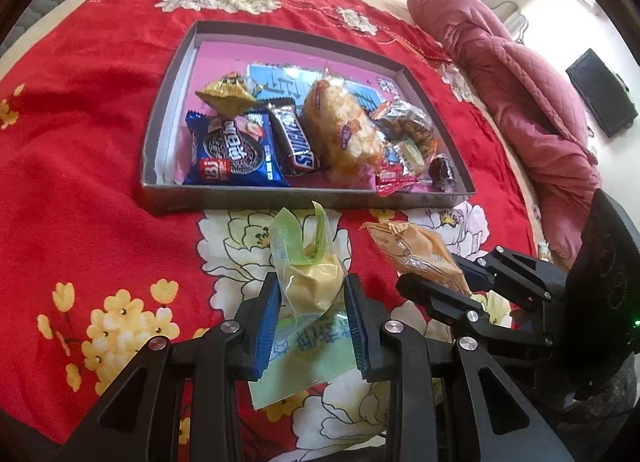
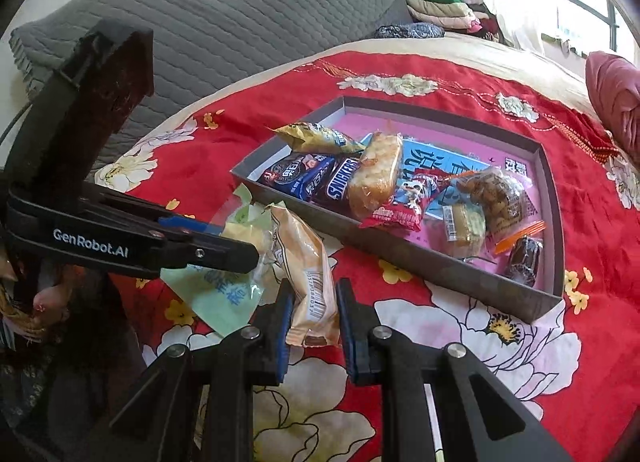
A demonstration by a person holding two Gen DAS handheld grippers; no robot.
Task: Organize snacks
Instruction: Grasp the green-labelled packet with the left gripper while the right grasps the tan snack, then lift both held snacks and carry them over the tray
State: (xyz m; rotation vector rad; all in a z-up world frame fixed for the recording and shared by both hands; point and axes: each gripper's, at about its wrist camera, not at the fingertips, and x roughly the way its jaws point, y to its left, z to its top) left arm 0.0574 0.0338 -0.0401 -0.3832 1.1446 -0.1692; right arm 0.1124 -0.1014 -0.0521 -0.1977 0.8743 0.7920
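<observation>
The left gripper point(image 1: 312, 304) clamps a clear, crinkled plastic packet with a pale green printed panel and a soft yellow cake inside, the green packet point(image 1: 306, 278). Both blue ribbed pads point(image 1: 267, 316) press into the film, which bulges above them; a twisted green flap stands up at the top. The lower end of the packet lies on the bedspread point(image 1: 80, 166), a red plush cloth printed with white and yellow flowers.

The right gripper point(image 2: 311, 312) pinches an orange-and-white glossy wrapper, the orange packet point(image 2: 308, 262), near its crimped lower seam. The packet is oblong and wrinkled, tilted up away from the camera, and lies just beside the green packet, touching or overlapping it; which one cannot be told.

Just beyond both packets stands the tray point(image 1: 168, 102), a shallow rectangular cardboard box with grey walls and a pink printed floor. It holds foil and film wrappers packed side by side: a blue Oreo pack point(image 1: 236, 152), a brown Snickers bar point(image 1: 294, 142), a gold pillow-shaped pouch point(image 1: 226, 94), a clear-wrapped bread loaf point(image 1: 340, 130), a small red sachet point(image 1: 394, 178) and a dark round sweet point(image 1: 442, 174).

Print on the tray floor is largely covered. The fisheye rim cuts off both gripper bodies. A folded pink quilt point(image 1: 500, 74) lies at the bed edge.
</observation>
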